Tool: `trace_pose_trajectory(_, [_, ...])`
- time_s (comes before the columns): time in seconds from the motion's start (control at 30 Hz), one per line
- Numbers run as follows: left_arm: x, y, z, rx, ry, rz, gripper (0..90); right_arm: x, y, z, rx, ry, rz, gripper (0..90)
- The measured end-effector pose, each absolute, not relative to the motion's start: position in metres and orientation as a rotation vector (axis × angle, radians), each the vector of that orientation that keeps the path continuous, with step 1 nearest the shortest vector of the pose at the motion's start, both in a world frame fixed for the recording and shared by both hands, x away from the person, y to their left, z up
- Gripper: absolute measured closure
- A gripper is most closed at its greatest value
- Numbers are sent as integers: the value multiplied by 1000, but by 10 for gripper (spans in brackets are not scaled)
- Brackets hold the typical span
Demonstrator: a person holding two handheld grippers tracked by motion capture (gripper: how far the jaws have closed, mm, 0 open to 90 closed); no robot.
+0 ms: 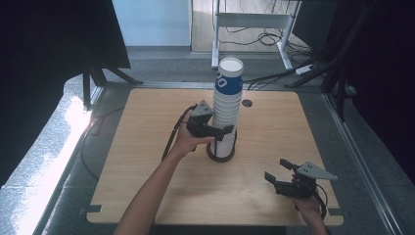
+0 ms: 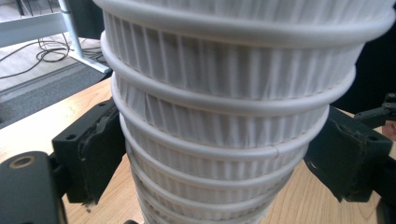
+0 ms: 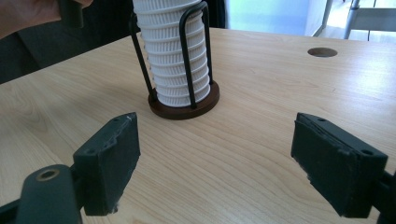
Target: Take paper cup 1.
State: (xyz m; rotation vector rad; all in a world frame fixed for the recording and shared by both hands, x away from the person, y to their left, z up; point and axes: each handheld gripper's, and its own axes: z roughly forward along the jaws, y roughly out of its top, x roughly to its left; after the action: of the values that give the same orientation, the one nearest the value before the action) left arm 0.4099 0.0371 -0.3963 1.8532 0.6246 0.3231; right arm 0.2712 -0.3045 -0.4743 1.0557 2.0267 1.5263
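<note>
The left claw (image 1: 221,131) has closed around the stack of paper cups (image 1: 228,105), its pads (image 2: 100,149) touching the ribbed walls low down, just above the wire holder (image 3: 184,100) on the table (image 1: 274,147). The cups look light and crushable, so grip gently beneath a rolled rim. The right claw (image 1: 278,172) hangs open and empty, well apart.

Both forearms are bare, with no sleeve showing. The left gripper (image 1: 221,131) is black, topped by a grey three-cornered plate, and a black cable trails from it. The right gripper (image 1: 276,170) has the same black body, grey plate and cable. Their fingers (image 3: 108,161) are blocky black pads with small screw holes and frayed, worn edges.
</note>
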Motion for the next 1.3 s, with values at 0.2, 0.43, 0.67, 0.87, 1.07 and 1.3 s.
trace_pose_trajectory(0.2, [414, 32, -399, 1845, 642, 327, 72, 273, -302, -475, 1053, 2036, 1520, 158])
trace_pose_trajectory(0.43, [412, 31, -399, 1837, 631, 339, 121, 272, -304, -473, 1050, 2024, 1531, 160])
trace_pose_trajectory(0.67, [413, 30, -399, 1842, 616, 341, 124, 279, -298, -452, 938, 2075, 1582, 182])
trace_pose_trajectory(0.87, [414, 31, -399, 1847, 609, 342, 125, 296, -292, -414, 854, 2069, 1651, 187])
trace_pose_trajectory(1.07, [413, 30, -398, 1853, 617, 340, 125, 317, -281, -365, 776, 2086, 1680, 191])
trace_pose_trajectory(1.3, [413, 30, -398, 1849, 616, 341, 125, 330, -269, -344, 737, 2130, 1669, 191])
